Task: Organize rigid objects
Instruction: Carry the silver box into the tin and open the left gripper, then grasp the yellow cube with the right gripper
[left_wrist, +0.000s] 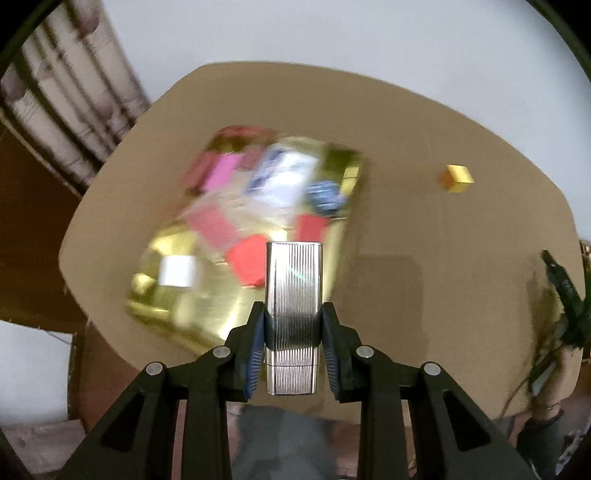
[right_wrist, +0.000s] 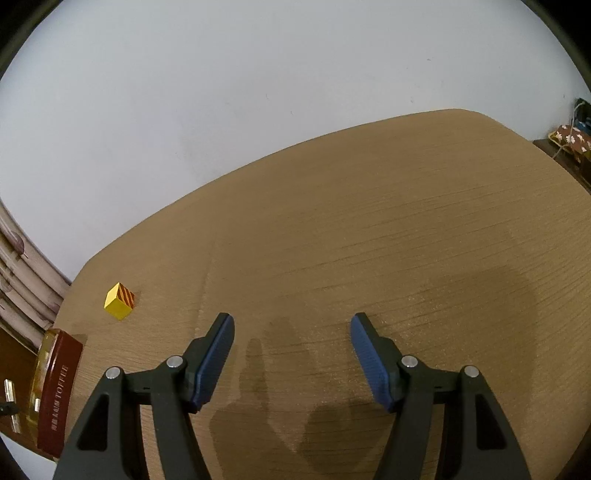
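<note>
here one silver case (left_wrist: 293, 295) and one yellow cube (left_wrist: 458, 178).

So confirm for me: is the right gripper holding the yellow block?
No, the right gripper stands open and empty, while the yellow block sits apart on the table.

Your left hand-held gripper (left_wrist: 293, 332) was clamped on a silver ribbed lighter (left_wrist: 294, 295), its blue pads pressing the lighter's two sides near the middle. The lighter stood lengthwise between the fingers, its far end reaching out over the table (left_wrist: 424, 240). Beyond and to the left of it you had a shiny gold tray (left_wrist: 207, 306), badly blurred, holding a jumble of coloured pieces: red, pink, white and blue ones, too smeared to tell apart. Well off to the right, alone on the bare wood, sat a small yellow block (left_wrist: 458, 178). Dark green leaves (left_wrist: 565, 295) showed at the table's right edge.
</note>
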